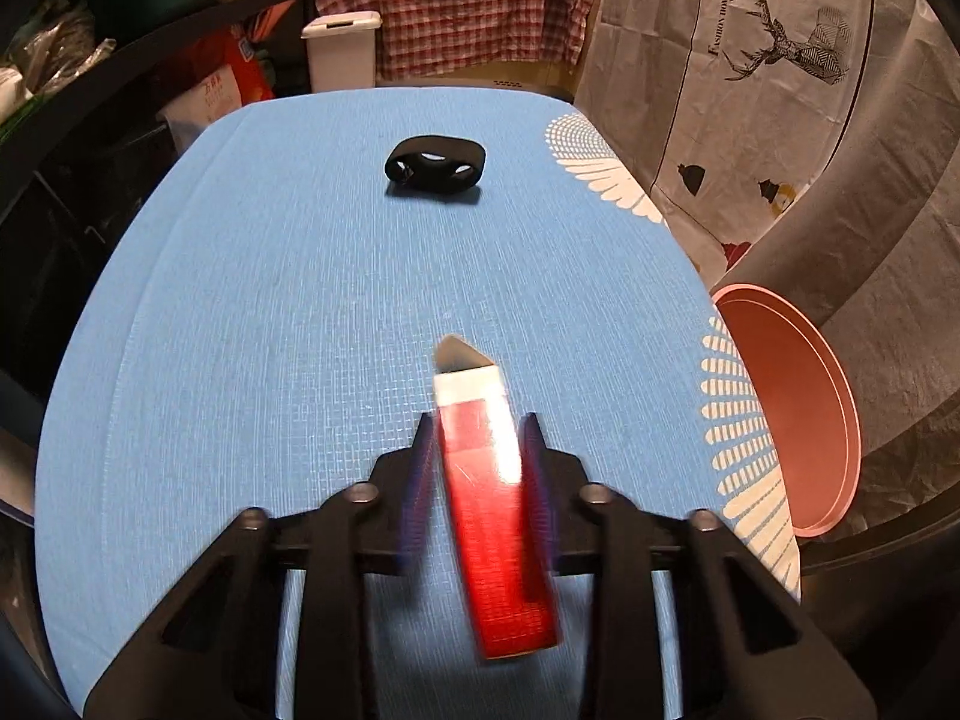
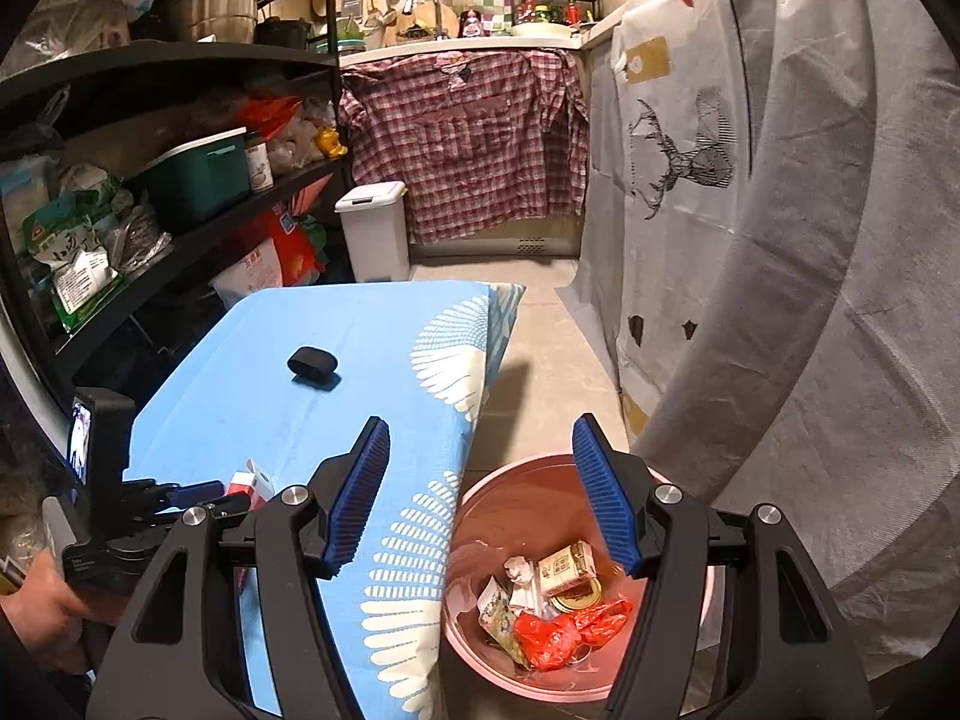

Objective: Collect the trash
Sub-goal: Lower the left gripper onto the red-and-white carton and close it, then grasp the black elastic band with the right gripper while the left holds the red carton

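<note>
A red carton with a white end (image 1: 486, 480) sits between the fingers of my left gripper (image 1: 478, 420), whose pads press its sides just above the blue cloth-covered table (image 1: 270, 300). In the right wrist view that left gripper (image 2: 204, 495) shows at the left with the carton (image 2: 249, 483) in it. A black strap-like object (image 1: 435, 168) (image 2: 313, 366) lies farther along the table. My right gripper (image 2: 480, 420) stands open and holds nothing, over the pink bin (image 2: 474, 510) beside the table. The bin holds a red plastic bag (image 2: 564, 630), a small carton (image 2: 567, 567) and paper scraps.
The pink bin (image 1: 798, 408) stands on the floor by the table's right edge. A white pedal bin (image 2: 372, 228) stands beyond the table's far end. Black shelving (image 2: 180, 138) packed with goods lines the left. Grey deer-print cloth (image 2: 690, 180) hangs on the right. A hand (image 2: 36, 606) grips the left tool.
</note>
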Demonstrator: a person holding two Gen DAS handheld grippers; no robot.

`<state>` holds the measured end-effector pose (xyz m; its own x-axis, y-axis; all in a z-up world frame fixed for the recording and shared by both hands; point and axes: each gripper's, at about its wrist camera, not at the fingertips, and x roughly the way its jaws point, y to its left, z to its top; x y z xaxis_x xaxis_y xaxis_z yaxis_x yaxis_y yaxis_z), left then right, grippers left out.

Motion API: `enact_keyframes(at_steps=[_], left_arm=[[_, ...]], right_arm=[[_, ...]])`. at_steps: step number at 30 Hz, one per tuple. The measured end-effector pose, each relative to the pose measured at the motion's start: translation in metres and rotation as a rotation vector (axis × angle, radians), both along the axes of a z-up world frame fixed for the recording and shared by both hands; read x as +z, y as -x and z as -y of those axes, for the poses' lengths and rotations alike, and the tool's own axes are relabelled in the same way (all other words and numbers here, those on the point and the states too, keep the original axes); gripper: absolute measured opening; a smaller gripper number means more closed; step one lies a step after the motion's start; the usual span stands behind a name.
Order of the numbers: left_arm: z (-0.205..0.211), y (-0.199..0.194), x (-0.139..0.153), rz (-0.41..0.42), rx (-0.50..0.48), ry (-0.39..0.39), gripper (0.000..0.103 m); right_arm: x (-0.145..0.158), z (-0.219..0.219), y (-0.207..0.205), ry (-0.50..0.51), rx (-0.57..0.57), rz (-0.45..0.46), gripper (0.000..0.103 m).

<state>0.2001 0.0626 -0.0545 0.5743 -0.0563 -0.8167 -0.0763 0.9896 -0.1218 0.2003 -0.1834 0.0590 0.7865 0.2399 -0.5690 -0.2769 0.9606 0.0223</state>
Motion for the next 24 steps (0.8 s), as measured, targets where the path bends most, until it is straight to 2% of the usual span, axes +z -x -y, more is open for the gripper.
enact_keyframes(at_steps=[4,11,15,20,24], left_arm=[[-0.008,0.001,0.005,0.019,0.026,-0.016,0.026],[-0.054,-0.003,0.017,0.048,0.153,-0.013,0.026],[-0.072,-0.005,0.019,0.054,0.182,-0.028,0.026],[-0.089,-0.009,0.017,0.057,0.204,-0.033,0.026],[-0.098,-0.012,0.014,0.05,0.215,-0.027,0.026]], right_arm=[[-0.007,-0.013,-0.008,0.004,0.031,-0.013,0.064],[-0.025,-0.047,-0.036,-0.007,0.105,-0.056,0.064],[-0.04,-0.07,-0.057,-0.019,0.147,-0.095,0.064],[-0.053,-0.105,-0.081,-0.03,0.209,-0.102,0.063],[-0.068,-0.13,-0.098,-0.021,0.259,-0.118,0.052]])
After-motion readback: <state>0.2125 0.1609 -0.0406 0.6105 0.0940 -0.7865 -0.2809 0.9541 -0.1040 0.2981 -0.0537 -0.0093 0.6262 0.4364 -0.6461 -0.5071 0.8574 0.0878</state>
